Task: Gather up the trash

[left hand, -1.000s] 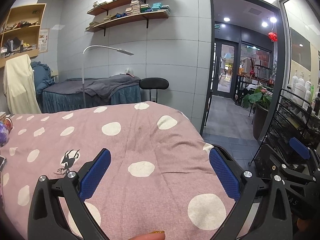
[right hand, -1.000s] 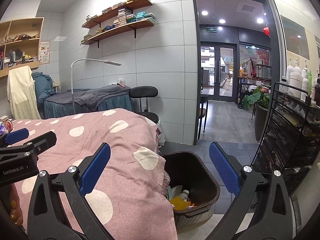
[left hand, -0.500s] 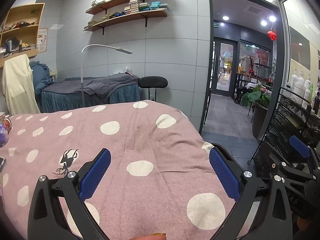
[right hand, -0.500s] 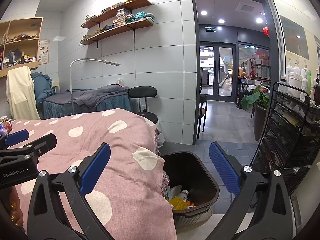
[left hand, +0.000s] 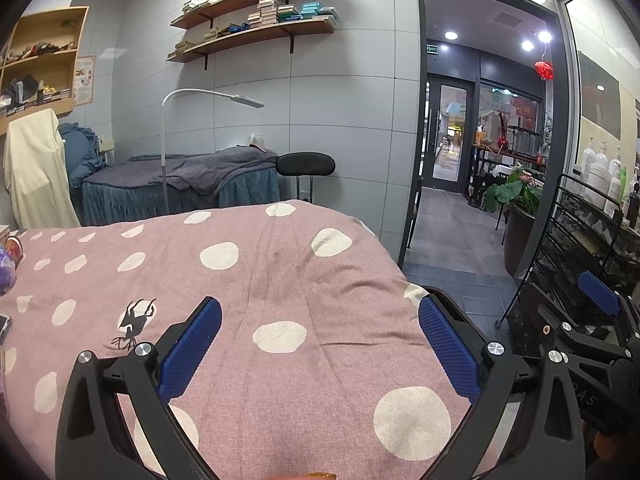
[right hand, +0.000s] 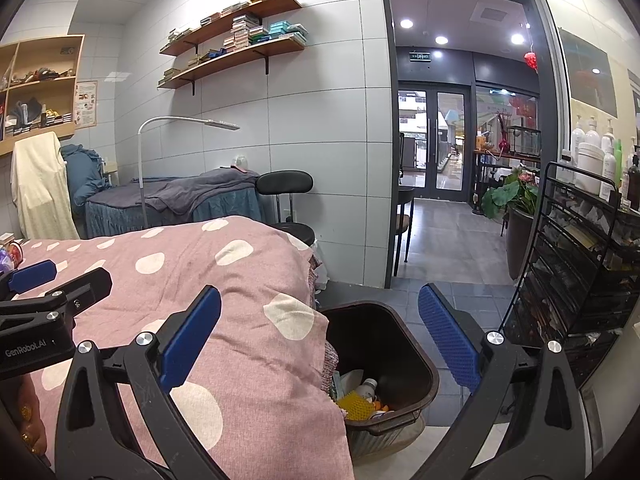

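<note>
A dark brown trash bin (right hand: 416,352) stands on the floor at the end of the pink polka-dot bed (right hand: 240,280). It holds trash: a yellow mesh piece (right hand: 354,404), a white bottle (right hand: 366,386) and other scraps. My right gripper (right hand: 320,340) is open and empty, above the bin's near edge. My left gripper (left hand: 320,344) is open and empty over the bed cover (left hand: 280,280). It also shows in the right wrist view (right hand: 32,276), at the left. The right gripper shows at the right edge of the left wrist view (left hand: 596,300).
A black wire rack (right hand: 580,260) with bottles stands right of the bin. A black stool (right hand: 288,200) and a second bed (right hand: 180,196) stand behind. Small items (left hand: 10,252) lie at the bed's far left. A doorway (right hand: 432,160) opens ahead.
Both views have shifted only slightly. Both grippers stay open and empty.
</note>
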Motion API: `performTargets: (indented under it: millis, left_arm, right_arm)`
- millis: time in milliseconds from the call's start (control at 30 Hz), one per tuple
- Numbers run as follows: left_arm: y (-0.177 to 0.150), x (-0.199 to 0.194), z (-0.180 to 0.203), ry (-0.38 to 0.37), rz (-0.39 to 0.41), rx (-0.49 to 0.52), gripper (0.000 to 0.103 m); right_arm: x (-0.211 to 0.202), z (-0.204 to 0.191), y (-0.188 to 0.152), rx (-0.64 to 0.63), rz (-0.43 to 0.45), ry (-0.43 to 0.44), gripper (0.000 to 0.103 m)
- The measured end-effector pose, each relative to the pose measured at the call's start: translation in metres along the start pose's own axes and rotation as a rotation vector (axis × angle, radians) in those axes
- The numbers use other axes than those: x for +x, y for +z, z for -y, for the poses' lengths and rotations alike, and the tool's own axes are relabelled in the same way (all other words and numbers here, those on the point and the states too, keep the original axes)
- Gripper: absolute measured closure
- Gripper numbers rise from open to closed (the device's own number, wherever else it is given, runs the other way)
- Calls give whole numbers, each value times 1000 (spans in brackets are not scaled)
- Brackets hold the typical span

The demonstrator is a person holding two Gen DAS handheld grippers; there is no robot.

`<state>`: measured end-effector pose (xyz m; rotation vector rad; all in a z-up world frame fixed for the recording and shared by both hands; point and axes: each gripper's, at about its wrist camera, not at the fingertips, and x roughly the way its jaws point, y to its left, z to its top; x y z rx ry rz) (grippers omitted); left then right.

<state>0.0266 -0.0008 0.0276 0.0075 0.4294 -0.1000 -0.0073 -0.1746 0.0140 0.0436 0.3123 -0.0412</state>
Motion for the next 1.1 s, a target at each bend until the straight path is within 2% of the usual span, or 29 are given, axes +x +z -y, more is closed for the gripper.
performTargets:
  millis: [1100]
  left_arm:
    - [-3,4,-3,-1,-23,-9,6]
  right_arm:
    - [4,-3,-6,7,-20,-15,6]
